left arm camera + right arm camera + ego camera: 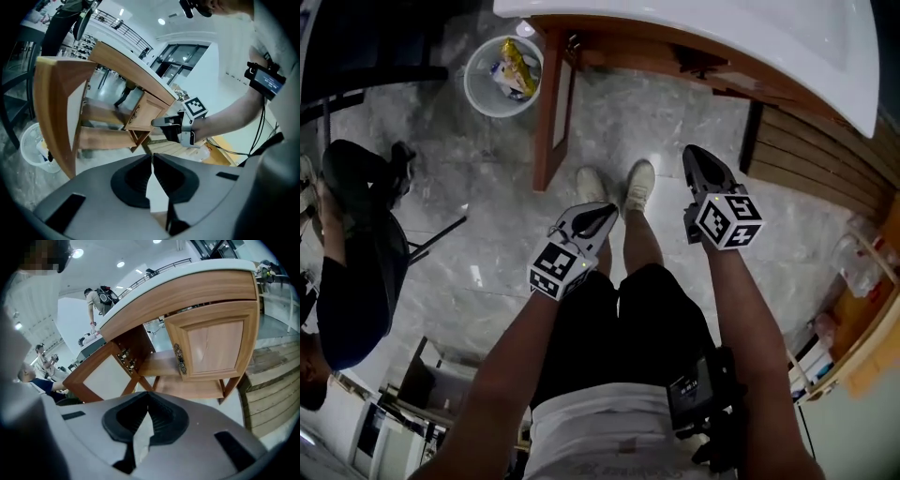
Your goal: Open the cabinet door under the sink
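Cabinet door (pixel 51 108) open | ahead-left of left gripper (pixel 152 157) | jaws together, not touching

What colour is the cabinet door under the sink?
The cabinet door is light brown wood, clearest in the right gripper view.

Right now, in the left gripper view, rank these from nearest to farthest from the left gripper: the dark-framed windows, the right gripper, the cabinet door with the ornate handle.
1. Right gripper: just ahead, slightly right of centre.
2. Cabinet door with the ornate handle: behind that gripper's tips, at centre.
3. Dark-framed windows: far back, upper centre.
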`<state>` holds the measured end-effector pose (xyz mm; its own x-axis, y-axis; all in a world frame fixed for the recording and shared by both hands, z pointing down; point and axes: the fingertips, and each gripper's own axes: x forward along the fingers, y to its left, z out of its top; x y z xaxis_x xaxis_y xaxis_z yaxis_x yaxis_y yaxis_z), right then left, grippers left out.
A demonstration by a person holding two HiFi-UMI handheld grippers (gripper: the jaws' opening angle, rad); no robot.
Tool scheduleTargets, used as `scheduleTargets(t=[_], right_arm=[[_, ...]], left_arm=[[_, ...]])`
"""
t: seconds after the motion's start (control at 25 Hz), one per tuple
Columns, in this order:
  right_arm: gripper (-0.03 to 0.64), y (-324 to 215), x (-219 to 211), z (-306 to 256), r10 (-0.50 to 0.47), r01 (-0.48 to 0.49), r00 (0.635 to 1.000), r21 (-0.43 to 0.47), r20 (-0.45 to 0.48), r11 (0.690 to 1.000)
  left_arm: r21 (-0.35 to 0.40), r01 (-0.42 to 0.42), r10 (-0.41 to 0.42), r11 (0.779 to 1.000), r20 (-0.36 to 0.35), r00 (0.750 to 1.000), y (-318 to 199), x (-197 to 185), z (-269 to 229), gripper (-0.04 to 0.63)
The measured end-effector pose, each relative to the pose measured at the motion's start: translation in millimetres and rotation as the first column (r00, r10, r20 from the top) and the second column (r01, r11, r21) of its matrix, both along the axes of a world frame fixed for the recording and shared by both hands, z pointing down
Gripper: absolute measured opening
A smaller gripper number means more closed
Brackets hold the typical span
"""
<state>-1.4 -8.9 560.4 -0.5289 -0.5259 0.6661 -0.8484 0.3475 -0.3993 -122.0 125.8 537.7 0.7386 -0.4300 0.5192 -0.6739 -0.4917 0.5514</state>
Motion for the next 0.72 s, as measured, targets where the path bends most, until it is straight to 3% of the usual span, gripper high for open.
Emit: scheduleTargets(t=[0.2,0.4,0.72], right_arm=[[0.014,-28,12,15,-0.004,0.004,1.0,-0.021,-0.005,1.0],[0.014,-68,33,37,0.056,-0.057,0.998,-0.049,-0.01,0.997],[0.017,-119,37,64,0.024,-0.03,0.997,-0.088,-0.068,0.996]], left_arm=[[0.013,0.03,-0.03,0.999,-0.017,0.999,-14,20,-3,0.015],[0.028,0.051,-0.05,0.998,-0.024,0.998,-27,30,-4,0.009],[0.005,0.184,-0.184,0.983,-0.024,0.983,-38,32,3,0.009]])
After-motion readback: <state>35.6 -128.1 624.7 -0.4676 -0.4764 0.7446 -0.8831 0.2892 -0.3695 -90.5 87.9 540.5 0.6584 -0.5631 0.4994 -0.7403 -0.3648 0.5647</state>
